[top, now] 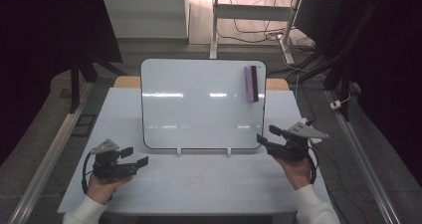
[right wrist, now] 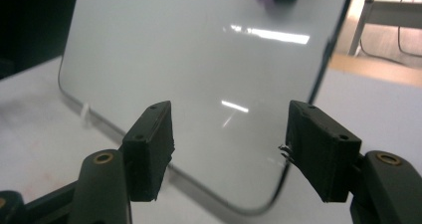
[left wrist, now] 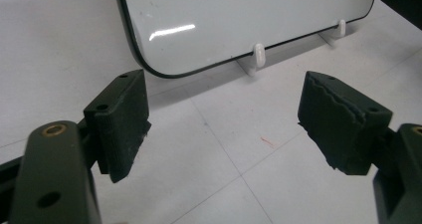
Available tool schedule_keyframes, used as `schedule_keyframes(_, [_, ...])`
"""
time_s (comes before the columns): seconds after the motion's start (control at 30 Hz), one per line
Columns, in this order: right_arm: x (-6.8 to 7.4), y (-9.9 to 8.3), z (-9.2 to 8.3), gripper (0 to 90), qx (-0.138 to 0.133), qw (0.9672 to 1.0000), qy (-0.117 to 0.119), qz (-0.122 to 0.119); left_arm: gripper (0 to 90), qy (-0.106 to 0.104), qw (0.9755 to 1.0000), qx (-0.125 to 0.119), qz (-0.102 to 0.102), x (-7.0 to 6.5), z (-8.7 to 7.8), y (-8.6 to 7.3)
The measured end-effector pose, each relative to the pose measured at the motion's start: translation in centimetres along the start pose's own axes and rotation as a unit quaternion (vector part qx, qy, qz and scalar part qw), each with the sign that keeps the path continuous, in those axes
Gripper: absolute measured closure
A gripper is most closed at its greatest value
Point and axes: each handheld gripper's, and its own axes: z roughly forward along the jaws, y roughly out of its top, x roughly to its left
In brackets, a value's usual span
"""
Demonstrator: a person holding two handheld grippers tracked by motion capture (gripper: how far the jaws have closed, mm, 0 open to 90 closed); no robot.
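A white board (top: pixel 199 104) edged in black is carried on white feet (top: pixel 179 152). A purple and black eraser (top: pixel 251 83) is seen on it. The table (top: pixel 199 184) is pale grey, the grippers (top: pixel 130 160) black.

The whiteboard (top: pixel 199 104) has a glossy, smooth white face that mirrors the ceiling lights as bright streaks, edged by a thin dark rim, and it stands in small white feet (left wrist: pixel 259 55) that look like shiny plastic. On its face sits an eraser (top: pixel 251 83) with a matt purple body and a black strip that looks like felt. The table (top: pixel 199 184) is a pale, matt, smooth surface with faint seam lines. The left claw (left wrist: pixel 226 129) and right claw (right wrist: pixel 229 154) are matt black plastic with brass-coloured inserts; their pads (left wrist: pixel 338 119) look rubbery, ribbed and frayed at the edges. The person's sleeves (top: pixel 87 211) are white cloth.
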Motion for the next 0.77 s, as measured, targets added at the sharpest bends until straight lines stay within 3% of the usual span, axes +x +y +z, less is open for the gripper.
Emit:
schedule_keyframes(0.33, [-1.5, -3.7, -0.6, 35.2, 0.024, 0.9996, 0.005, -0.015, 21.5, 0.002, 1.0, 0.003, 0.007, -0.1, 0.1, -0.1])
schedule_keyframes(0.77, [-1.4, -4.2, -0.6, 35.1, 0.026, 0.9991, 0.008, -0.032, 21.4, 0.005, 0.9999, 0.002, 0.012, -0.1, 0.1, -0.1])
